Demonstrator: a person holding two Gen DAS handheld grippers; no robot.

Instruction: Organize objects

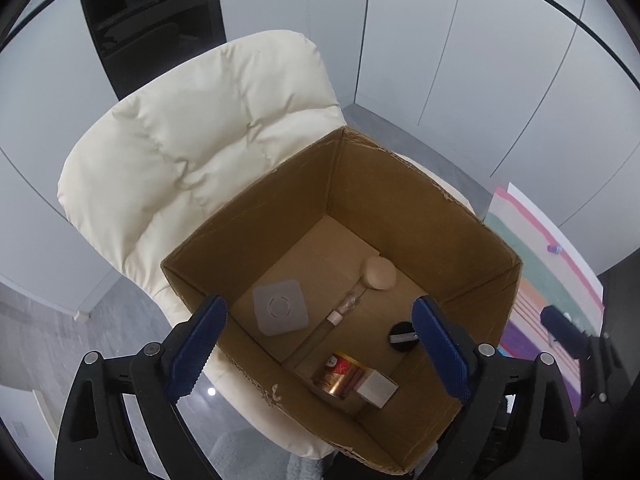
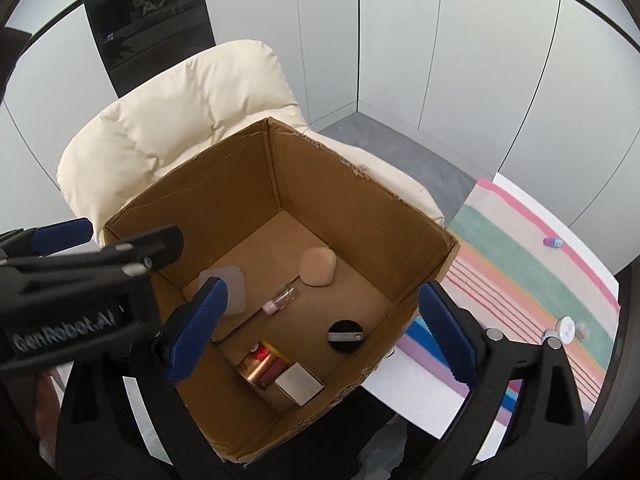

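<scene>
An open cardboard box stands on a cream padded chair. Inside lie a grey square pad, a clear glass tube, a beige round puff, a black round cap, a gold and red can and a small white box. My left gripper is open and empty above the box. My right gripper is open and empty above the box too. The left gripper's body crosses the right wrist view at the left.
A striped cloth covers a white table to the right of the box. On it lie a small purple object and a white-capped item. White wall panels stand behind, with a dark glass panel at the back left.
</scene>
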